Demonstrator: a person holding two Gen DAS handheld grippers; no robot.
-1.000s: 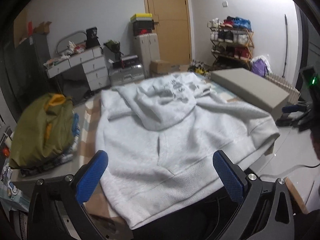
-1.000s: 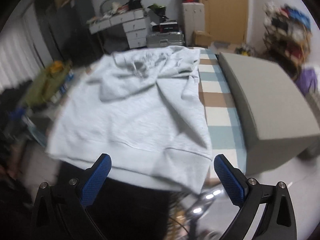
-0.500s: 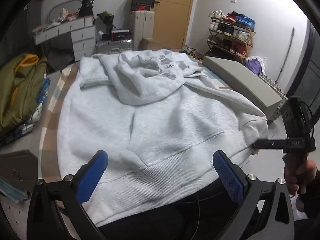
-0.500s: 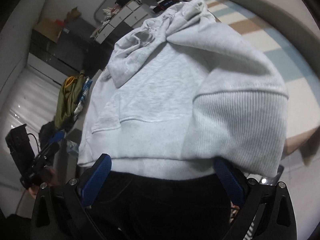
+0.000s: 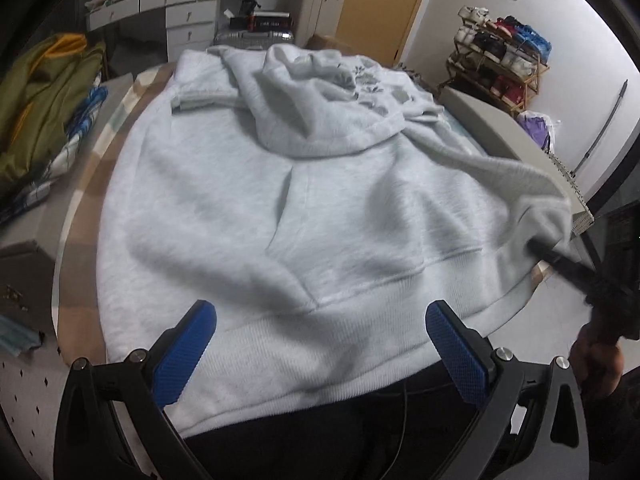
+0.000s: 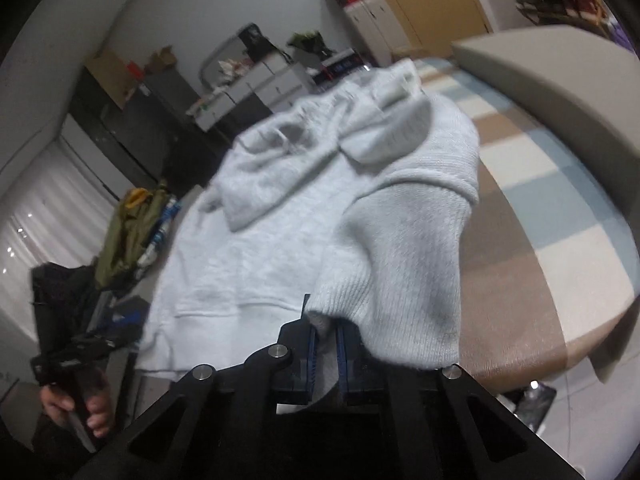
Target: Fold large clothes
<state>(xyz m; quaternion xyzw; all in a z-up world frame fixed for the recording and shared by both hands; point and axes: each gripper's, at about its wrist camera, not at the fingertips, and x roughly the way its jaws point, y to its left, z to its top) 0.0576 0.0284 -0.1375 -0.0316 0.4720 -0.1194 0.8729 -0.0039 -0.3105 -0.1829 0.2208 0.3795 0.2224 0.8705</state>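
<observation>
No legible text, label, brand or number in either view. Dark print on hoodie [image 5: 376,92] hood: shapes only, unreadable. Box [image 5: 266,22] markings too blurred.

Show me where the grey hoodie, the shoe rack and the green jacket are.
grey hoodie [image 5: 248,216]: left wrist view, front of body.
shoe rack [image 5: 500,64]: left wrist view, middle shelf.
green jacket [image 5: 36,108]: left wrist view, top of heap.

A large pale grey hoodie [image 5: 280,216] lies spread front-up across the checked table [image 6: 560,240], its hood crumpled toward the far edge, ribbed hem hanging over the near edge, and the near right hem corner bunched and lifted.
</observation>
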